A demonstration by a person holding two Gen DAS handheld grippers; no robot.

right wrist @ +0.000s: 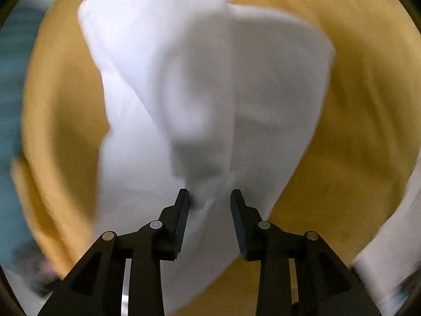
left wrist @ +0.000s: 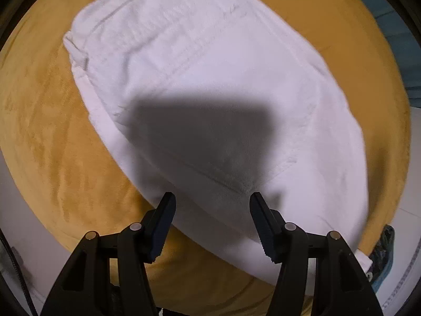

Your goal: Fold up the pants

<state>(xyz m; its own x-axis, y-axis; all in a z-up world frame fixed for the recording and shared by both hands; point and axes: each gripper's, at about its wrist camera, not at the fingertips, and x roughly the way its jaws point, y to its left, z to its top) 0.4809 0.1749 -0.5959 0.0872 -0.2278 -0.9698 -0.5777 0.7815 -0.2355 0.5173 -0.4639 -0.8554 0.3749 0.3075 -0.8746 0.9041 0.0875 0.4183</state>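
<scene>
White pants (left wrist: 210, 79) lie spread on a mustard-yellow cloth (left wrist: 47, 131). In the left wrist view my left gripper (left wrist: 212, 202) hovers open just above their near edge, nothing between its fingers; its shadow falls on the fabric. In the right wrist view, which is blurred by motion, the pants (right wrist: 200, 84) rise as a lifted, bunched fold. My right gripper (right wrist: 210, 200) has its fingers on either side of that bunch of fabric, with a gap between them still showing.
The yellow cloth (right wrist: 355, 105) covers the surface around the pants. A pale floor (left wrist: 15, 223) shows at the lower left. A teal surface (left wrist: 402, 52) lies beyond the cloth's right edge. A dark patterned item (left wrist: 384, 252) sits at the lower right.
</scene>
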